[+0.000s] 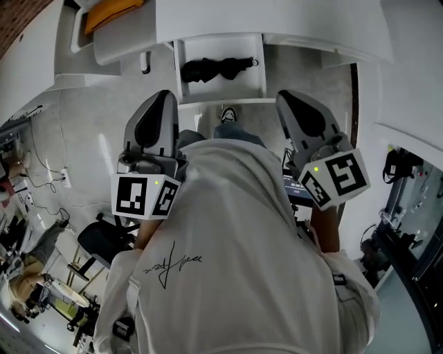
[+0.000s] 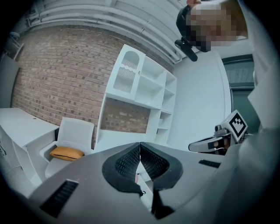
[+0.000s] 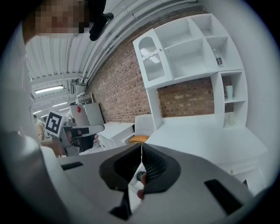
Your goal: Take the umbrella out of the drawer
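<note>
A black folded umbrella (image 1: 216, 68) lies inside the open white drawer (image 1: 259, 75) at the top middle of the head view. My left gripper (image 1: 166, 94) and right gripper (image 1: 282, 95) hang short of the drawer, one at each side of it, above the person's body. In the left gripper view the left gripper (image 2: 140, 145) has its jaws meeting at the tip, shut with nothing held. The right gripper (image 3: 141, 147) is likewise shut and empty. Neither touches the umbrella.
A white chair with an orange cushion (image 1: 109, 16) stands left of the drawer, next to the white desk (image 1: 325, 24). A white shelf unit (image 2: 141, 89) rises against a brick wall. The person's shoe (image 1: 228, 113) is below the drawer. Cables and stands crowd the floor at left (image 1: 41, 207).
</note>
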Demonstrator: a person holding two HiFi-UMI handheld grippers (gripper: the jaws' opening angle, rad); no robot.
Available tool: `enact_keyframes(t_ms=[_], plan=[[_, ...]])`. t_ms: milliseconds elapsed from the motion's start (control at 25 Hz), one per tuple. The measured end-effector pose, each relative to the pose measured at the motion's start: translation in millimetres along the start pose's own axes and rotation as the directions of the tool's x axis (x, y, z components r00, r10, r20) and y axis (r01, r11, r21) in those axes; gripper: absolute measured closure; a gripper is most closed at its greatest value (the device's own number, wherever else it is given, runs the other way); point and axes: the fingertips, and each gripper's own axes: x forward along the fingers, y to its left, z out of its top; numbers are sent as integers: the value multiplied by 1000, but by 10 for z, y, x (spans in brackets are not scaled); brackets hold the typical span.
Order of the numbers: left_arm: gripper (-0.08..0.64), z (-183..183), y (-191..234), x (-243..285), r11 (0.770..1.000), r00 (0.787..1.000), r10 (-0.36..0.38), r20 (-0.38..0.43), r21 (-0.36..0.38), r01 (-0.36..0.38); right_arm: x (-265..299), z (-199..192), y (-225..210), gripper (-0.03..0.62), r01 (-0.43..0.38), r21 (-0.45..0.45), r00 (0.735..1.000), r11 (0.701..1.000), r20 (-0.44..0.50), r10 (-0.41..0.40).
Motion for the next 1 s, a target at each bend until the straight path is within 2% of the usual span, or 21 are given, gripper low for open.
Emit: enact_keyframes(t_ms=[200,520,680,1000], plan=[[543,-55,-8,23,999,999,38,-21,-7,-38,29,-21,-205,566,65,-78,997,995,-23,-67],[543,-232,72,-8,996,995,81,-52,-32,-83,172,-149,-201,566,-40,-75,996,996,-83,34],[543,-303,70,13,995,994,77,-78,-53,-82,273,-211,-191,566,-62,-141,991,988,-126,44],[543,-425,127,125,995,991,74,-112,-61,-81,609,-336,-208,566,-133,-197,974,971,-206,91]])
